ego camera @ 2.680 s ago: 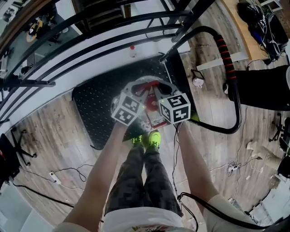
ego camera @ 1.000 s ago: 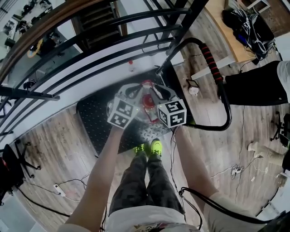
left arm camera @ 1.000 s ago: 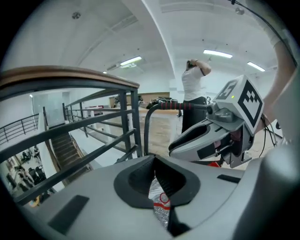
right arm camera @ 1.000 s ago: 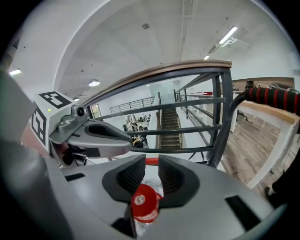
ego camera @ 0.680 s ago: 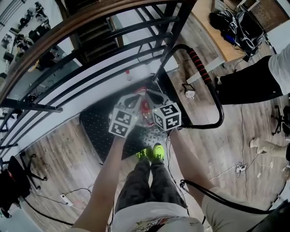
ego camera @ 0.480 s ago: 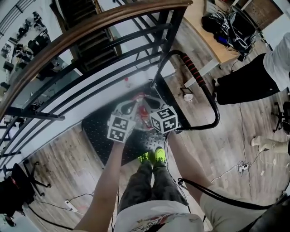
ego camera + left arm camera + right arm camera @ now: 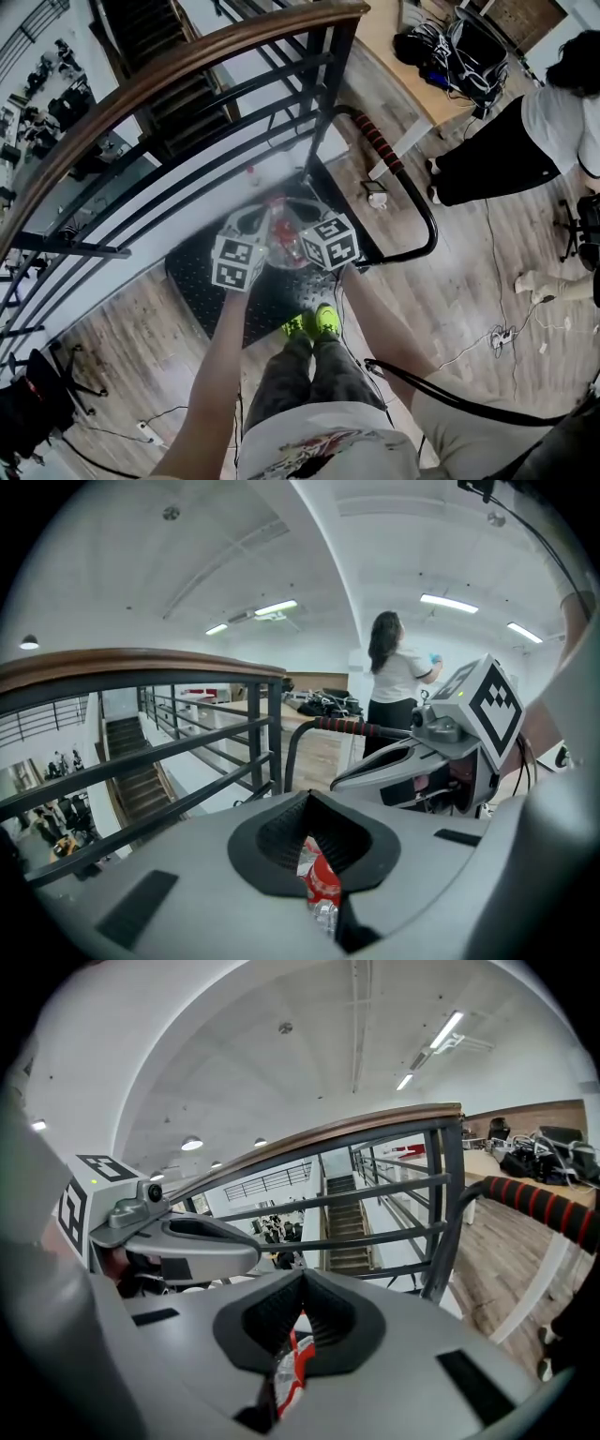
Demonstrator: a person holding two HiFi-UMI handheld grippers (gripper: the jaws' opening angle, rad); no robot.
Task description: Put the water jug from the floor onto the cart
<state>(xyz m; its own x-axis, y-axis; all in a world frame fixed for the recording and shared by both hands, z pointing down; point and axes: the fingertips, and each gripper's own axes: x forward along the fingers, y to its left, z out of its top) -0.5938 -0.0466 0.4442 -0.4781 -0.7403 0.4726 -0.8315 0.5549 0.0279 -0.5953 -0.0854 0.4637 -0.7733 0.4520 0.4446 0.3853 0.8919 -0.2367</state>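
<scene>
Holding jug (image 7: 282,242) over cart (image 7: 192,277) deck | left gripper (image 7: 314,874) and right gripper (image 7: 289,1346) were both pinched tight on its red-wrapped top | step, I judged — placement pending | next called for lowering it level onto deck, then letting go

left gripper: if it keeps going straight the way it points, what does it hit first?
The left gripper is shut on the water jug. Past that, it would likely meet the cart handle's upright or the railing post beside it. Depth is unclear, so I can't tell which comes first.
</scene>
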